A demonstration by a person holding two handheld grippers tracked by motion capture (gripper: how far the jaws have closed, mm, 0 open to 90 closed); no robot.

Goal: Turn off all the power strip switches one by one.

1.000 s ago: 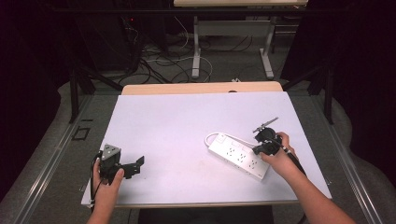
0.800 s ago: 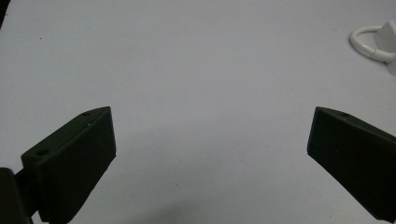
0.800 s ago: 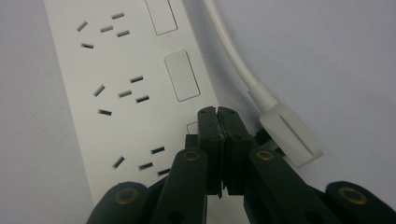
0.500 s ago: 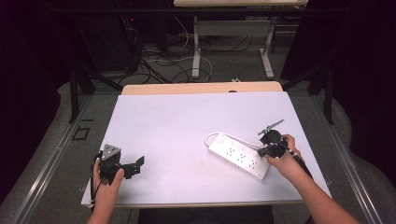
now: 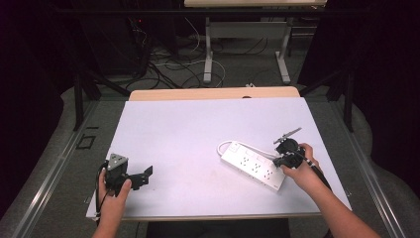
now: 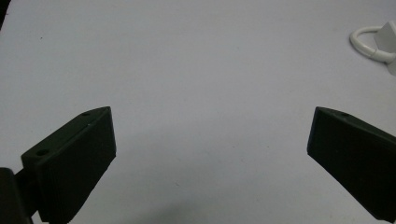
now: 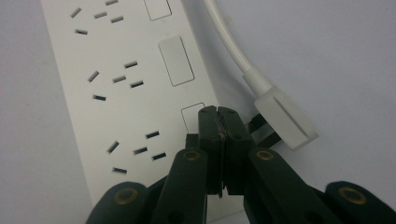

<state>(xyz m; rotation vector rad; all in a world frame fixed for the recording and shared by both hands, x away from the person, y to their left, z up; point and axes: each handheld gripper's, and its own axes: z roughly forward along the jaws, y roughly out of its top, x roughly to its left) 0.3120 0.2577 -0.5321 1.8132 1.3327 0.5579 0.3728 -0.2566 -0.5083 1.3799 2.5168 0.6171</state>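
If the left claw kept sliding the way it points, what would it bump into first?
Mostly bare table lies ahead of the open left claw. Farther off, slightly to one side, sits the power strip's looped cord; probably that, though depth is unclear.

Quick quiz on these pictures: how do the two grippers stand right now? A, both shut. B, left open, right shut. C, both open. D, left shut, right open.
B: the left gripper has its jaws spread wide over bare table, while the right gripper has its jaws pressed together over the edge of the power strip, beside the plug.
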